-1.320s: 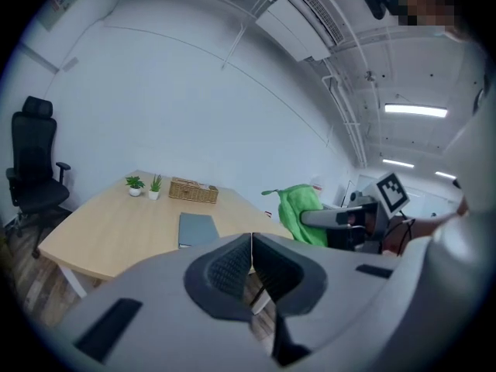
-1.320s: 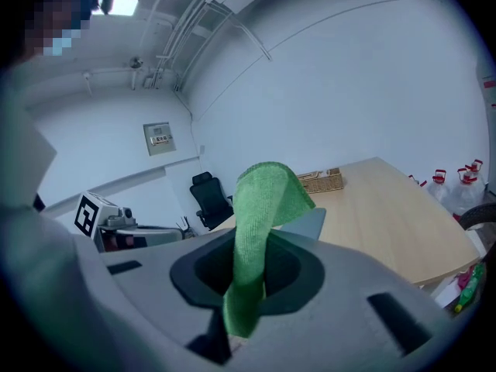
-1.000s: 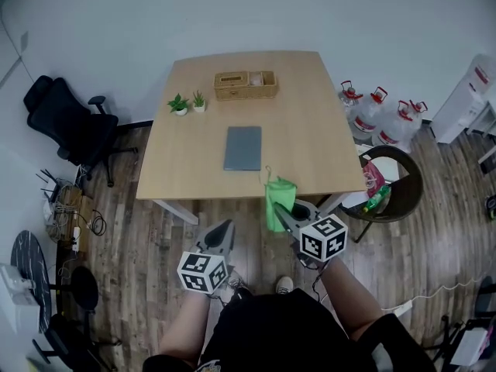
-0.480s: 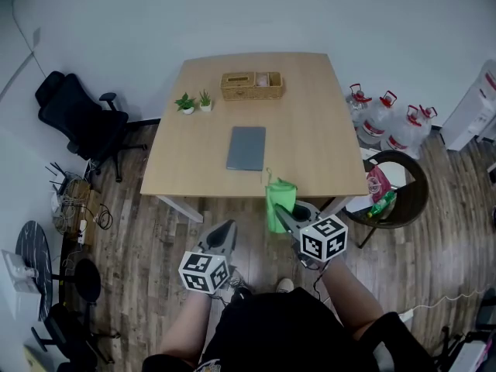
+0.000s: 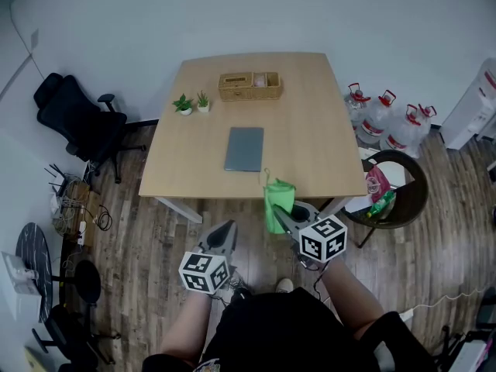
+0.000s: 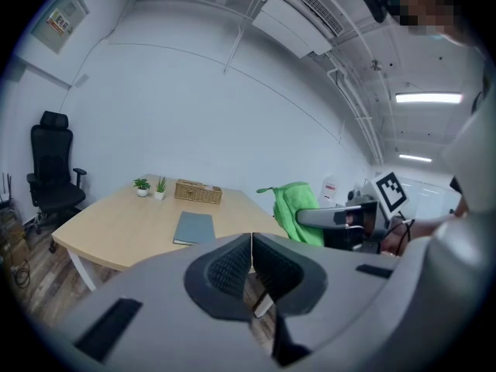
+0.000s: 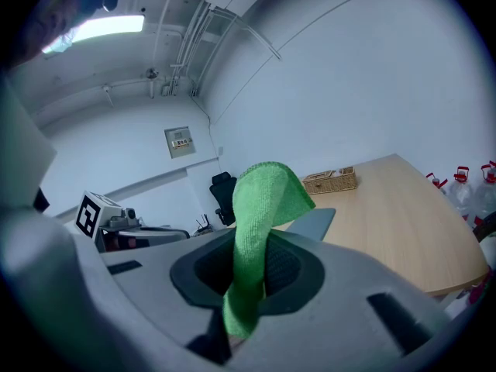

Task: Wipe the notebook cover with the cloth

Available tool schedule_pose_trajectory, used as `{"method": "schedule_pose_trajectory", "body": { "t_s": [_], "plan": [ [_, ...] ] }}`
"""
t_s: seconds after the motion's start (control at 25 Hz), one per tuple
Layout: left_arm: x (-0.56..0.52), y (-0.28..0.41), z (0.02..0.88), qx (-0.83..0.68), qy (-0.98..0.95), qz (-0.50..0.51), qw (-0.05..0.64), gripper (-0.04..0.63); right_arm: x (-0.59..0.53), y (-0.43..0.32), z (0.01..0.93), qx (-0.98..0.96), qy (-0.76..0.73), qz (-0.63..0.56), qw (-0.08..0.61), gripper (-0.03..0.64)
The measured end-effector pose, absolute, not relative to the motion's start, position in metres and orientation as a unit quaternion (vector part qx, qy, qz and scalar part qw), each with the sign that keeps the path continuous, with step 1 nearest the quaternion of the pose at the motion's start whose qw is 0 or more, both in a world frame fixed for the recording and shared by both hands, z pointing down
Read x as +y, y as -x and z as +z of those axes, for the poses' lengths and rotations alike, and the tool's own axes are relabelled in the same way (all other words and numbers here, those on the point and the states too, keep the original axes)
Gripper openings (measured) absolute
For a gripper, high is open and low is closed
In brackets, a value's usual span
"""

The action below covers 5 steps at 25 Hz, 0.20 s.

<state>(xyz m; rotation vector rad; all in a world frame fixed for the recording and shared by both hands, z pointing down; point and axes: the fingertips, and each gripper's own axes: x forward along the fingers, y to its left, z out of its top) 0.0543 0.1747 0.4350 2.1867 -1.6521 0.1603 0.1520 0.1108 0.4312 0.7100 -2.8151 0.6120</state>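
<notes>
Notebook (image 5: 244,149) lies flat and closed near the middle of the bench (image 5: 318,138), its grey cover up, well apart from both of your tools. Your right tool (image 5: 281,214) is held off the near edge of the bench, above the wood floor (image 5: 155,239), and its jaws are clamped on the green cloth (image 5: 278,196). In the right gripper view the cloth runs up between the jaws and folds over above them, with a tail hanging below. Your left tool (image 5: 224,233) sits beside it on the left, nearer your body and also short of the bench. Its jaws are pressed together with nothing between them. At the far side of the bench stand a wicker basket (image 5: 249,85) and, just left of it, two small potted plants (image 5: 190,104). A black office chair (image 5: 74,118) stands on the floor left of the bench, and water bottles (image 5: 387,118) cluster on the floor to its right.
</notes>
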Motion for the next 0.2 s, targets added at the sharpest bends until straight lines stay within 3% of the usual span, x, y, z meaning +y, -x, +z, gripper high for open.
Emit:
{"method": "schedule_pose_trajectory", "body": {
  "t_s": [0.2],
  "plan": [
    [0.1727, -0.0556, 0.4345, -0.59, -0.782, 0.059, 0.195, 0.006, 0.1093, -0.152, 0.4321, -0.945, -0.238, 0.209, 0.085, 0.061]
  ]
}}
